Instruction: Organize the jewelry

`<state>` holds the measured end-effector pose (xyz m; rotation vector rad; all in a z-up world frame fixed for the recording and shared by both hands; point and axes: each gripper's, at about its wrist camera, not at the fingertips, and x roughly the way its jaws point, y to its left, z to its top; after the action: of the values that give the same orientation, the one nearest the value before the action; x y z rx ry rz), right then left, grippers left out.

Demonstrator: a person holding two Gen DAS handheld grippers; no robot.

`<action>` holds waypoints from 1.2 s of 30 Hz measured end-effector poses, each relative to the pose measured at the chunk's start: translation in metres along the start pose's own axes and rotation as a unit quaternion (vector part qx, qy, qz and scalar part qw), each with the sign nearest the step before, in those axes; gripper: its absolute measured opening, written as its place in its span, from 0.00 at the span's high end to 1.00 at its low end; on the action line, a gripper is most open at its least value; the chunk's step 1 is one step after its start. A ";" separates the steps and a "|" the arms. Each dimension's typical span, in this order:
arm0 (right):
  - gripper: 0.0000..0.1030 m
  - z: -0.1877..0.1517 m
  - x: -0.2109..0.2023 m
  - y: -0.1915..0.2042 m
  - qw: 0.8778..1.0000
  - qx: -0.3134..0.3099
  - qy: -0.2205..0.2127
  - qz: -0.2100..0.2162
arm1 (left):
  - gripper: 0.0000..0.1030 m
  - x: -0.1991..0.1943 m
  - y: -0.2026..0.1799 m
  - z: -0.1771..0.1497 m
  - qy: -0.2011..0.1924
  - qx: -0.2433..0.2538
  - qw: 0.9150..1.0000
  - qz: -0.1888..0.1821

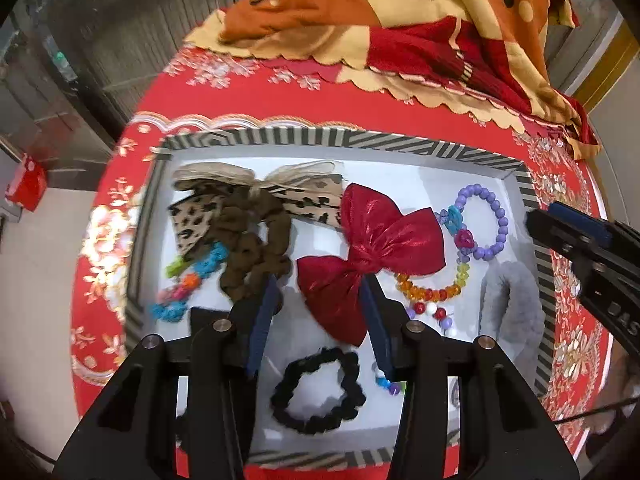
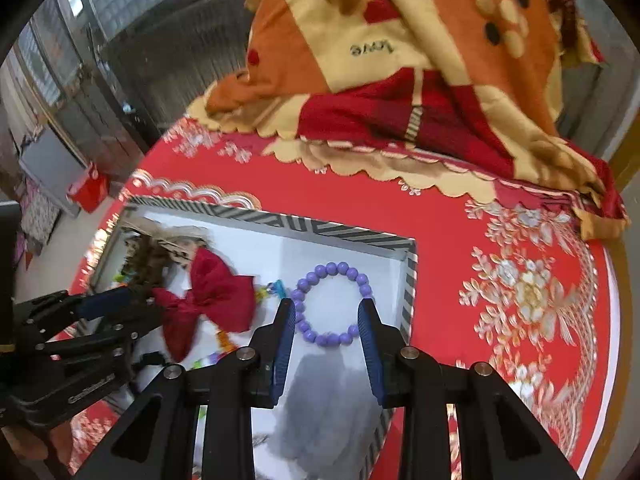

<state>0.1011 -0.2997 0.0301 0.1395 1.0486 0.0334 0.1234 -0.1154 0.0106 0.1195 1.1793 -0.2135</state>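
Observation:
A striped-rim tray (image 1: 304,136) with a white floor holds the jewelry. My left gripper (image 1: 320,284) hangs open over it, with the shiny red bow (image 1: 384,240) lying below and between its fingers, untouched. A black scrunchie (image 1: 316,392) lies nearer, and a brown scrunchie (image 1: 256,248) with a leopard bow (image 1: 192,216) sits to the left. My right gripper (image 2: 327,306) is open above the purple bead bracelet (image 2: 332,268) and a grey fluffy scrunchie (image 2: 328,408) in the tray's right end. An orange bead bracelet (image 1: 428,292) lies beside the bow.
The tray rests on a round table with a red flowered cloth (image 1: 280,96). A crumpled orange, cream and red blanket (image 1: 400,20) covers the far side. The table edge drops off left, where a red bag (image 1: 26,184) stands on the floor.

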 end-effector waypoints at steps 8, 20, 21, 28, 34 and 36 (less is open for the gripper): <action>0.70 -0.047 -0.047 0.025 0.999 0.024 -0.028 0.018 | 0.59 -0.044 0.006 -0.028 -0.040 -0.003 0.999 0.013; 0.63 -0.100 -0.076 0.049 0.999 0.036 -0.029 0.008 | 0.59 -0.083 0.006 -0.081 -0.054 -0.012 0.998 0.020; 0.62 -0.103 -0.078 0.050 0.999 0.038 -0.030 0.008 | 0.58 -0.085 0.007 -0.084 -0.054 -0.014 0.998 0.020; 0.62 -0.119 -0.087 0.060 0.999 0.034 -0.031 0.007 | 0.59 -0.101 0.008 -0.109 -0.064 -0.024 0.997 0.030; 0.62 -0.127 -0.098 0.063 0.999 0.030 -0.034 0.006 | 0.59 -0.114 0.006 -0.123 -0.072 -0.031 0.996 0.036; 0.62 -0.129 -0.102 0.063 0.999 0.029 -0.037 0.005 | 0.58 -0.117 0.007 -0.126 -0.075 -0.034 0.996 0.036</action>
<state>-0.0586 -0.2341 0.0631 0.1977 0.9750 0.0055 -0.0317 -0.0709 0.0706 0.0850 1.0306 -0.1178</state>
